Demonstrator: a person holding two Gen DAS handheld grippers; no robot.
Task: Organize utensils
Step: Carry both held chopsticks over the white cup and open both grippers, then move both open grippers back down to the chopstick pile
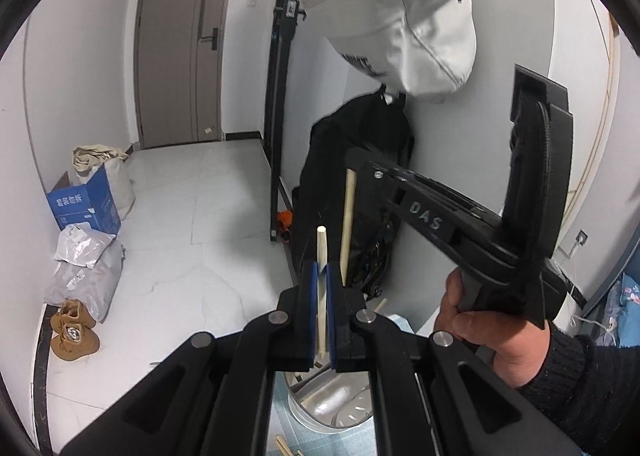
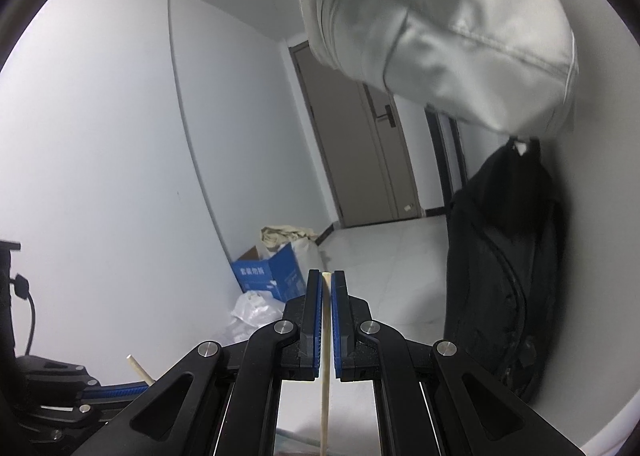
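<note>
Item: two pale wooden chopsticks. Left claw (image 1: 320, 296) pinches one chopstick (image 1: 321, 252) mid-shaft; right claw (image 2: 327, 320) pinches the other chopstick (image 2: 325, 376). Likely light, stiff, smooth; best gripped mid-length.

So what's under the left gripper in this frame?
Below the left gripper, shut on a pale chopstick, sits a round metal container with a slotted base. More wooden sticks lie beside it. The gripper's body covers most of the container's rim and contents.
</note>
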